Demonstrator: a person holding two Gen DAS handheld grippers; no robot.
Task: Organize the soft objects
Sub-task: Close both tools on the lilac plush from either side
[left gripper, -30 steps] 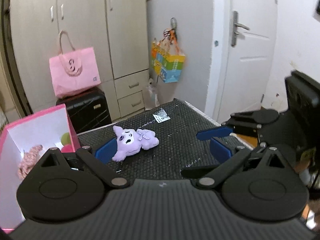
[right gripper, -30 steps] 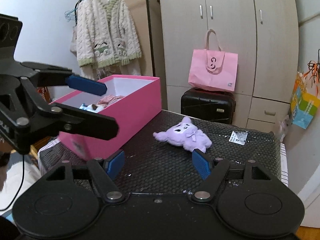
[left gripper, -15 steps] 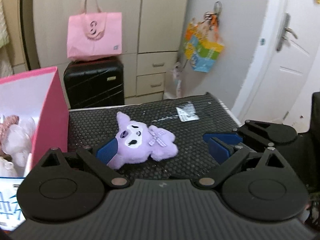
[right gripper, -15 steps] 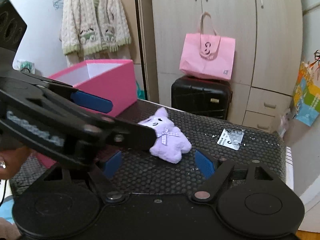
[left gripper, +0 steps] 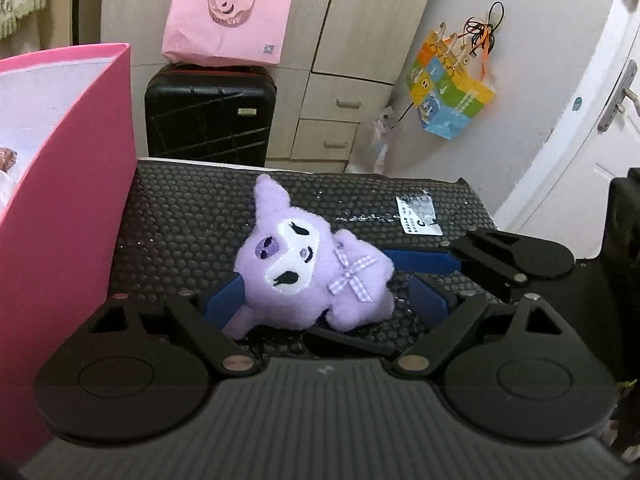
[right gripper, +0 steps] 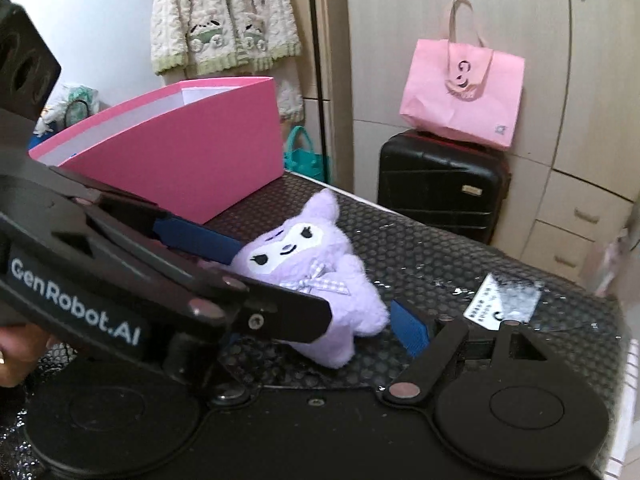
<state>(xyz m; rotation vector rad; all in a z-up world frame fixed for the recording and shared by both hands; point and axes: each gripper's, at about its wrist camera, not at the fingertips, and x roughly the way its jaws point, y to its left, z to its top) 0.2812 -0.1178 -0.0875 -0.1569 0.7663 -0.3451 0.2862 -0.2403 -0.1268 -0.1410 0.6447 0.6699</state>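
A purple plush doll (left gripper: pixel 304 268) with a gingham bow lies face up on the black dotted mat (left gripper: pixel 180 208), beside the pink box (left gripper: pixel 80 180). My left gripper (left gripper: pixel 326 300) straddles the doll and its jaws are closing. Its left pad touches the doll's side, while the right pad stands a little off it. My right gripper (right gripper: pixel 320 332) is open and low on the mat around the same doll (right gripper: pixel 320 280), with its right fingertip (right gripper: pixel 408 332) at the doll's edge. The left gripper's arm crosses in front and hides the right gripper's left pad.
The pink box (right gripper: pixel 200 152) holds other soft toys at its left. A white label card (left gripper: pixel 418 216) lies on the mat's far right. Behind the table stand a black suitcase (left gripper: pixel 208 120) topped by a pink bag (left gripper: pixel 228 16), then wardrobes. A hand (right gripper: pixel 16 352) holds the left gripper.
Both grippers came down and in toward the purple doll, which now lies between their fingers. The left gripper rolled level and now crosses the right wrist view close up.
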